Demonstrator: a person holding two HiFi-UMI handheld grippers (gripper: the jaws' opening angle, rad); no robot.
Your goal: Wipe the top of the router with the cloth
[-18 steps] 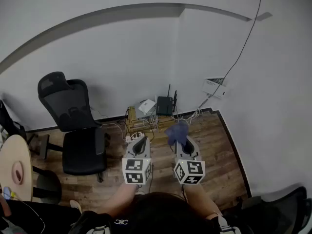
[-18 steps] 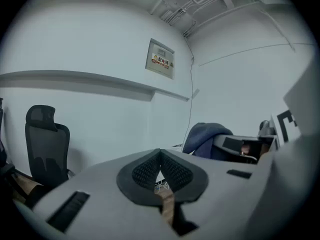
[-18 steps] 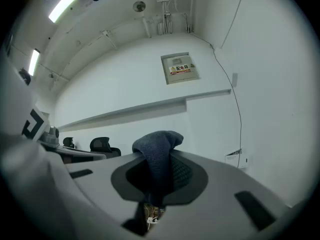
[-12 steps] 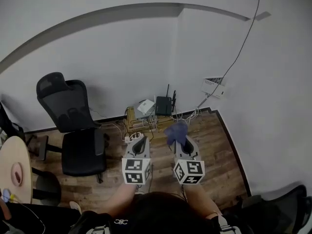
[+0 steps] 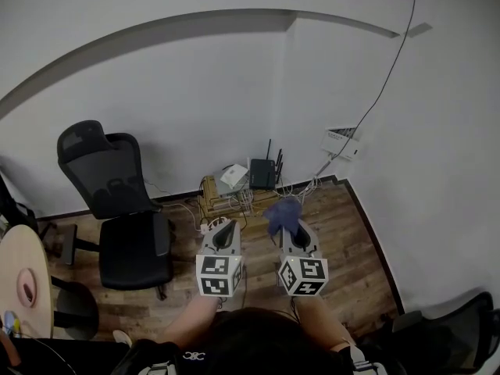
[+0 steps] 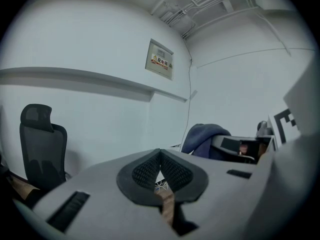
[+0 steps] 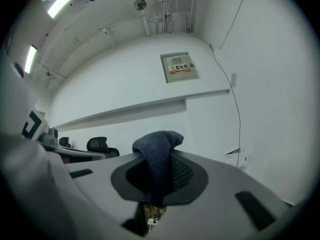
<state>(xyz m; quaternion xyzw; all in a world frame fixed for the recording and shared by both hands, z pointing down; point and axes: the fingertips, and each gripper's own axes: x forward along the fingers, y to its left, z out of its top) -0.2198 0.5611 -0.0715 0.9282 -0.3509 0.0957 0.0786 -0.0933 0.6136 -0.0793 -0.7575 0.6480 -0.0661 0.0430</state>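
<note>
Both tools are held side by side in front of the person, above the wood floor (image 5: 348, 244). Left tool (image 6: 160, 156): jaws together, pads meeting at the tips, nothing gripped; only a sliver of floor shows through the gap lower down. Right tool (image 7: 159, 173): jaws clamped on the dark blue cloth (image 7: 157, 149), which bunches up above the pads and stands clear of the tool tip. In the head view the cloth rides at the front of the right tool, off the floor and touching nothing else. Router (image 5: 263, 172): black, antennas upright, set at floor level against the white wall (image 5: 195, 92) near the room corner, ahead of both tools and apart from the cloth. A white box (image 5: 234, 173) lies tilted just left of the router, above a low wooden stand (image 5: 211, 194) with a tangle of cables (image 5: 244, 201) around it. A black office chair (image 5: 117, 201) stands to the left, well apart from the router. A white wall unit (image 5: 342, 141) sits on the right-hand wall, a cable running up from it. The edge of a round bench (image 5: 19, 280) shows at far left.
</note>
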